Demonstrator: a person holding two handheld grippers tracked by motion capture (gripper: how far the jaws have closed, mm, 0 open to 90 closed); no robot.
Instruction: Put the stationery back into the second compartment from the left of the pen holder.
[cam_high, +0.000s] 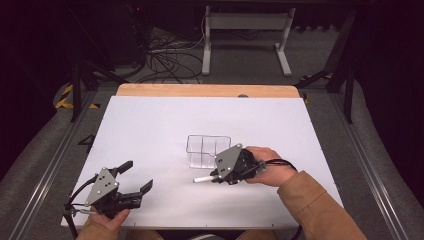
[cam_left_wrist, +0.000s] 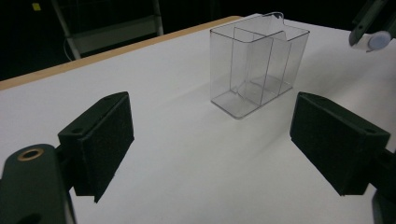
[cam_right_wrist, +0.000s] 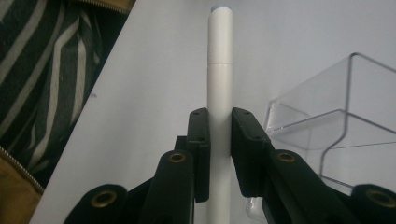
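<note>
A clear plastic organizer box (cam_high: 208, 149) with inner dividers stands near the middle of the white table (cam_high: 150, 130). My right gripper (cam_high: 216, 176) hovers just in front of the box, shut on a white marker pen (cam_high: 203, 178) that sticks out to the left. In the right gripper view the marker (cam_right_wrist: 219, 70) runs straight up between the pads, with the box (cam_right_wrist: 345, 126) at the right. My left gripper (cam_high: 139, 177) rests at the table's near left corner, open with nothing between its jaws. The left gripper view shows the box (cam_left_wrist: 257, 60) ahead and the marker's tip (cam_left_wrist: 376, 41) at the top right.
A wooden strip (cam_high: 207, 90) borders the table's far edge. Beyond it stand a white table frame (cam_high: 245, 30) and tangled cables (cam_high: 170, 60) on the floor. A person's striped clothing (cam_right_wrist: 42, 70) lies at the left of the right gripper view.
</note>
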